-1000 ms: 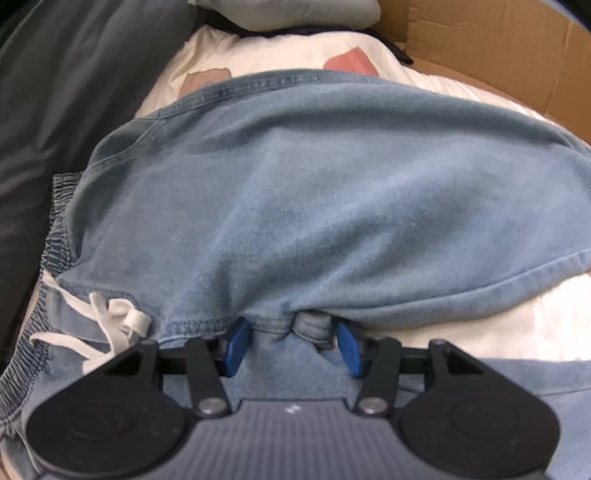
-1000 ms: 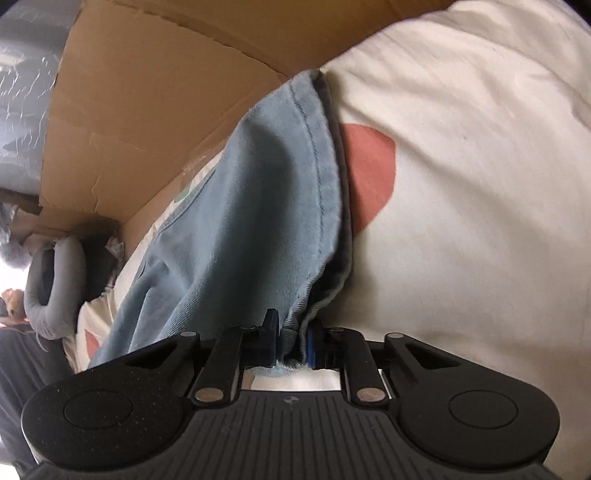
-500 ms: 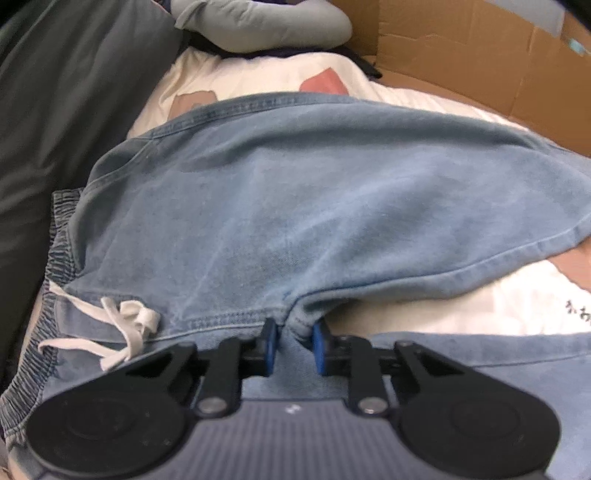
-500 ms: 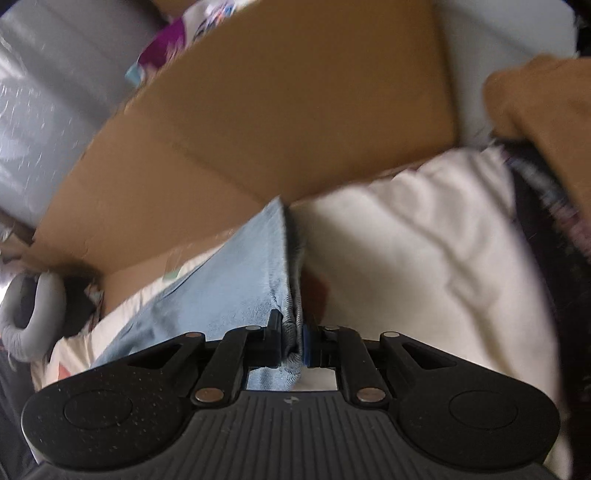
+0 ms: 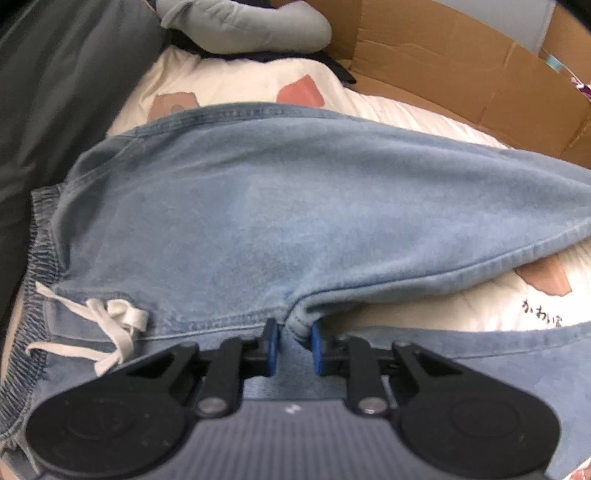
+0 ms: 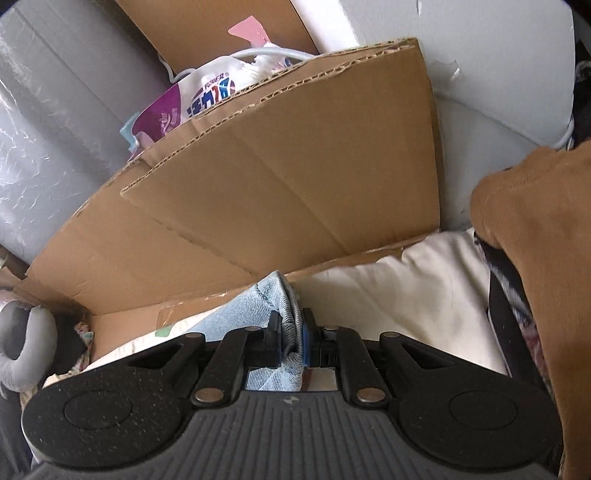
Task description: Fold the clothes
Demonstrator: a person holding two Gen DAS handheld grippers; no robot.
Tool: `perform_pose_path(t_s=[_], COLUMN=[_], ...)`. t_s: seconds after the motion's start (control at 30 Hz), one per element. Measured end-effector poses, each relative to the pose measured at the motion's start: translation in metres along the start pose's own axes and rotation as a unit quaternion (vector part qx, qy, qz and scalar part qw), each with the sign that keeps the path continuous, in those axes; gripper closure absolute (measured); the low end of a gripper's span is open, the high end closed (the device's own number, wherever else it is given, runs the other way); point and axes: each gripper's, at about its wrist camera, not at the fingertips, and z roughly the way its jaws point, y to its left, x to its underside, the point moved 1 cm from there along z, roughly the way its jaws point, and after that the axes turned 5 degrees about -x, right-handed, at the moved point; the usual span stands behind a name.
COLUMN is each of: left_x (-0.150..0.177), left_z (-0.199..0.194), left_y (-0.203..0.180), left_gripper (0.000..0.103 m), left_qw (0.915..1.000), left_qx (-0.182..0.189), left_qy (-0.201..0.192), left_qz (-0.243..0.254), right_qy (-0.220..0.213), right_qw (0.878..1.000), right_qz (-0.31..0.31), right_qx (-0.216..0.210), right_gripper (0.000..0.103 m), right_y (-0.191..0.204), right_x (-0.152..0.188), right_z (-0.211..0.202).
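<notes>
Light blue denim trousers (image 5: pixel 295 206) lie across a cream printed sheet (image 5: pixel 240 85), their elastic waistband (image 5: pixel 40 240) and white drawstring (image 5: pixel 110 321) at the left. My left gripper (image 5: pixel 293 347) is shut on a bunched fold at the crotch seam, which is raised a little off the sheet. In the right wrist view the trouser leg's hem (image 6: pixel 280 295) is pinched between the blue pads of my right gripper (image 6: pixel 291 339) and held above the sheet (image 6: pixel 406 291). The rest of that leg is hidden below the gripper.
A cardboard wall (image 6: pixel 277 184) stands along the far side of the bed, with a printed bag (image 6: pixel 195 99) behind it. A brown garment (image 6: pixel 546 258) lies at the right. A grey neck pillow (image 5: pixel 240 26) and dark grey cloth (image 5: pixel 55 74) lie beyond the trousers.
The left jaws closed from wide apart onto the crotch fold and lifted it slightly. The right gripper rose and tipped upward with the hem, so the cardboard now fills its view.
</notes>
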Motion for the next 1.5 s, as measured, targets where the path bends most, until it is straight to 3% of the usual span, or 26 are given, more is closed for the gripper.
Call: perform_pose_path(t_s=[0.2, 0.4, 0.53, 0.7, 0.8, 0.87, 0.93, 1.0, 1.07, 1.1, 1.17, 1.2, 1.5], left_x=[-0.001, 0.009, 0.007, 0.006, 0.008, 0.008, 0.003, -0.002, -0.009, -0.013, -0.020, -0.023, -0.038], left_z=[0.007, 0.036, 0.034, 0.021, 0.030, 0.038, 0.035, 0.025, 0.014, 0.008, 0.000, -0.002, 0.023], left_y=[-0.001, -0.007, -0.011, -0.002, -0.001, -0.002, -0.001, 0.003, 0.004, 0.002, 0.000, -0.001, -0.006], left_gripper=[0.085, 0.084, 0.085, 0.086, 0.085, 0.083, 0.081, 0.078, 0.069, 0.067, 0.055, 0.054, 0.054], left_qw=[0.9994, 0.9984, 0.9985, 0.9983, 0.9972, 0.9965, 0.9965, 0.9973, 0.9981, 0.9983, 0.9985, 0.9987, 0.9991], left_qx=[0.010, 0.002, 0.002, 0.032, 0.031, 0.024, 0.026, 0.037, 0.047, 0.051, 0.052, 0.048, 0.021], left_qy=[0.011, 0.035, 0.027, 0.030, 0.042, 0.049, 0.047, 0.044, 0.031, 0.019, -0.005, -0.013, -0.033], left_qz=[0.033, 0.045, 0.049, 0.038, 0.054, 0.064, 0.064, 0.046, 0.026, 0.022, 0.017, 0.013, -0.016], right_qy=[0.005, 0.053, 0.044, 0.027, 0.051, 0.082, 0.082, 0.074, 0.061, 0.053, 0.042, 0.044, 0.041], right_qw=[1.000, 0.996, 0.996, 0.997, 0.994, 0.989, 0.986, 0.988, 0.990, 0.991, 0.993, 0.993, 0.985], right_qz=[0.003, -0.009, -0.017, -0.027, -0.044, -0.050, -0.055, -0.059, -0.066, -0.070, -0.076, -0.078, -0.150], right_qx=[0.018, 0.067, 0.072, 0.061, 0.089, 0.111, 0.132, 0.120, 0.108, 0.102, 0.084, 0.078, 0.067], right_gripper=[0.095, 0.094, 0.095, 0.095, 0.094, 0.090, 0.086, 0.079, 0.059, 0.057, 0.055, 0.055, 0.052], right_y=[-0.013, -0.032, -0.033, -0.022, -0.024, -0.029, -0.032, -0.031, -0.027, -0.024, -0.016, -0.011, 0.024], right_x=[0.005, 0.025, 0.031, 0.015, 0.016, 0.022, 0.025, 0.026, 0.021, 0.018, 0.011, 0.009, -0.002], right_z=[0.000, 0.021, 0.018, 0.007, 0.022, 0.034, 0.034, 0.028, 0.021, 0.019, 0.018, 0.020, 0.070])
